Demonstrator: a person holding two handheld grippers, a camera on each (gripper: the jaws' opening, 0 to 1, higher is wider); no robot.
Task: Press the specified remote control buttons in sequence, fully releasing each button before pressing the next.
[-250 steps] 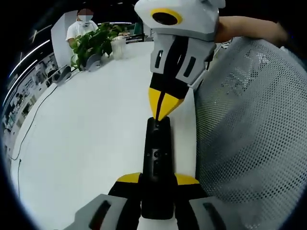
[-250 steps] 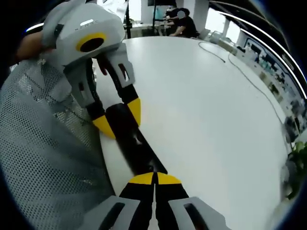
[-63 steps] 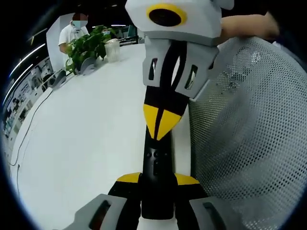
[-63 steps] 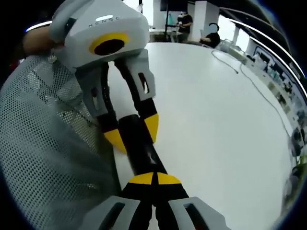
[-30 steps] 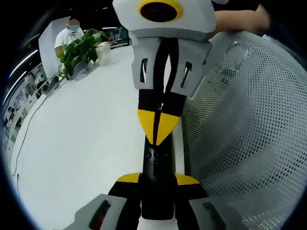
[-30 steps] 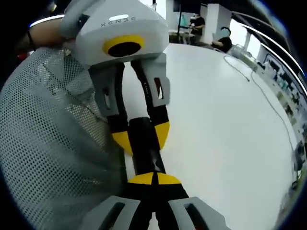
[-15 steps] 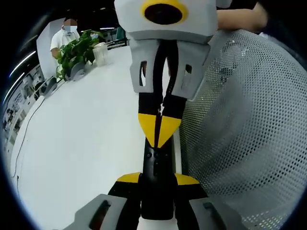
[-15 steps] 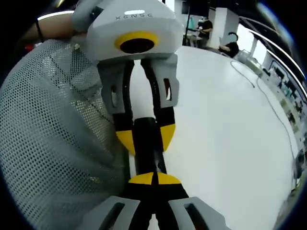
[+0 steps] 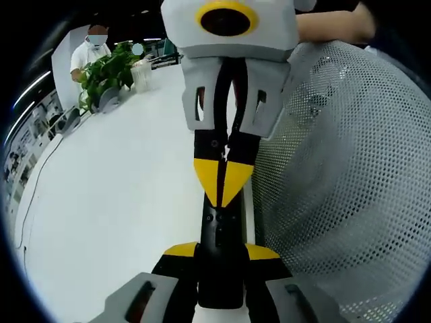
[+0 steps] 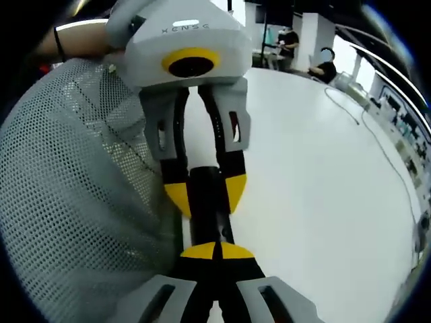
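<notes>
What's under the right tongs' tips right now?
The black remote, held by the left tongs over the white table. The shut right tongs cover the button beneath them; which one can't be seen.

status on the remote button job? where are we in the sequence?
Done: the left gripper is clamped on the black remote over the white table. In hand: the right gripper, fingers closed, has its tip on the remote's face. Left: the pictures cannot tell which presses remain.

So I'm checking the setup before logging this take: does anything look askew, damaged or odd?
Nothing stands out. The black remote is held in the left claw, undamaged, with the shut right claw tip on its upper part. The white table looks clean.
</notes>
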